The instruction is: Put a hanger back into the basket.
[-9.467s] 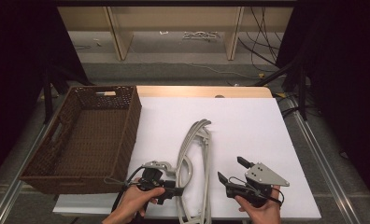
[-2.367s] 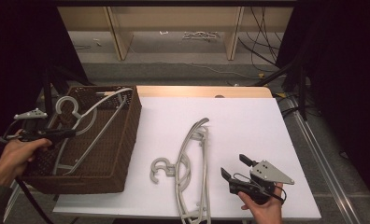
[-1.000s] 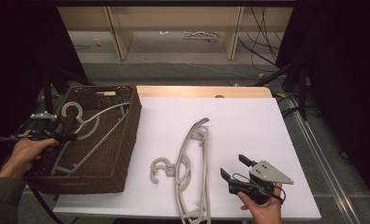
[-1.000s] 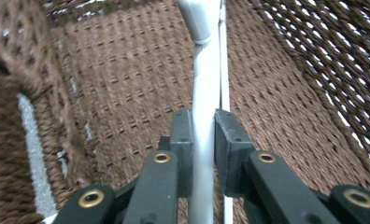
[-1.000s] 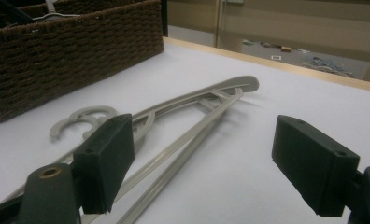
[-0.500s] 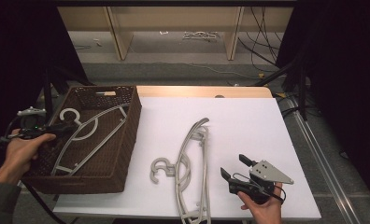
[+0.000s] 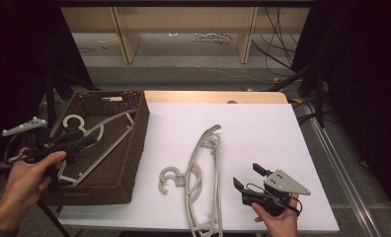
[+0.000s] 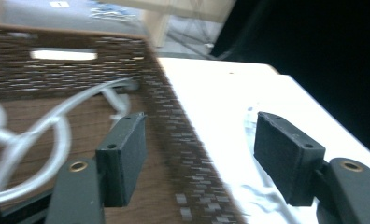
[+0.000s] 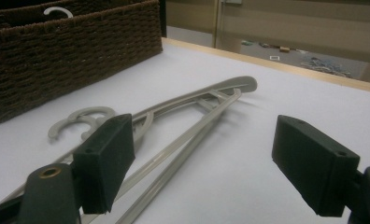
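1. Hovering my left tongs (image 7: 82, 139), released, over the brown woven wicker basket (image 7: 134, 148); a pale grey plastic hanger (image 7: 102, 131) lies inside.
2. Right tongs (image 7: 249, 178) rest released beside remaining grey hangers (image 7: 203, 173) on the white surface (image 7: 262, 128), likely awaiting pickup.

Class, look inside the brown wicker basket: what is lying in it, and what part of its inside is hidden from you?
Inside the basket lies one pale grey hanger, hook toward the far left corner. The left tool and the basket's near wall cover part of the floor, so anything there is hidden.
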A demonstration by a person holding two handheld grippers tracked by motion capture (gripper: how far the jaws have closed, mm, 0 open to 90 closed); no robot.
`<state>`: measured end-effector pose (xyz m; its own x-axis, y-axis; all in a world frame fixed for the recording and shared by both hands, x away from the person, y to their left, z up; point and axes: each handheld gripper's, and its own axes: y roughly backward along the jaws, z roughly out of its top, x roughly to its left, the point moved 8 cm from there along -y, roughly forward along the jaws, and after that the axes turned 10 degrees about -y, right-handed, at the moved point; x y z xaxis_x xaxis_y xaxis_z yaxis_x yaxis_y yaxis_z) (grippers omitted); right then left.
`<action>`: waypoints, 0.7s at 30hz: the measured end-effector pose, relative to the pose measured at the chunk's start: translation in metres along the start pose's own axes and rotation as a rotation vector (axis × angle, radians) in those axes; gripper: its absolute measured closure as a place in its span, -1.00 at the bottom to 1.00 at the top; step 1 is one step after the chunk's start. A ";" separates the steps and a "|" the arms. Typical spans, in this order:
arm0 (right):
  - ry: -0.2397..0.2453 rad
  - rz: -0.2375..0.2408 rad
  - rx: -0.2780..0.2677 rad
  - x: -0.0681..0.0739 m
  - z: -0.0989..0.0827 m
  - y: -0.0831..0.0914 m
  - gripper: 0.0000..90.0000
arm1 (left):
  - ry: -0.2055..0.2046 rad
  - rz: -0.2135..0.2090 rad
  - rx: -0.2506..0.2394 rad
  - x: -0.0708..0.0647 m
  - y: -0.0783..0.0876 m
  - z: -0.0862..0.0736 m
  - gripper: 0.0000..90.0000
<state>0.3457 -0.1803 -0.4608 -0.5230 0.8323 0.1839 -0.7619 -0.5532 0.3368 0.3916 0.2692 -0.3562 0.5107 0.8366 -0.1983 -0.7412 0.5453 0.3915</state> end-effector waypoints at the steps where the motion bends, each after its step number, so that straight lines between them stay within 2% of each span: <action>1: 0.000 0.000 0.000 0.000 0.000 0.000 -0.51 | -0.009 -0.012 -0.007 -0.009 -0.001 0.000 -0.28; 5: 0.002 -0.001 -0.004 0.000 0.000 0.000 -0.51 | -0.038 -0.066 -0.029 -0.043 -0.010 -0.005 -0.33; 8: 0.001 -0.003 -0.004 0.000 0.000 0.001 -0.51 | -0.050 -0.094 -0.045 -0.061 -0.016 -0.010 -0.43; 9: -0.004 -0.004 -0.003 0.000 0.001 0.001 -0.51 | -0.072 -0.102 -0.067 -0.068 -0.020 -0.011 -0.43; 10: 0.001 -0.002 -0.005 0.000 0.000 0.001 -0.51 | -0.105 -0.095 -0.064 -0.075 -0.026 -0.014 -0.45; 14: 0.001 -0.003 -0.011 0.000 0.001 0.000 -0.51 | -0.118 -0.096 -0.087 -0.083 -0.037 -0.019 -0.49; 17: 0.001 0.000 -0.008 0.000 0.001 0.001 -0.51 | -0.124 -0.098 -0.087 -0.090 -0.044 -0.024 -0.59; 20: 0.015 -0.001 -0.021 -0.001 0.002 0.000 -0.51 | -0.163 -0.118 -0.082 -0.101 -0.052 -0.035 -0.63; 21: 0.014 0.000 -0.021 -0.001 0.002 0.000 -0.51 | -0.163 -0.118 -0.082 -0.101 -0.052 -0.035 -0.63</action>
<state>0.3467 -0.1810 -0.4588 -0.5285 0.8316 0.1705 -0.7695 -0.5541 0.3176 0.3635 0.1585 -0.3886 0.6547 0.7507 -0.0881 -0.7017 0.6470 0.2984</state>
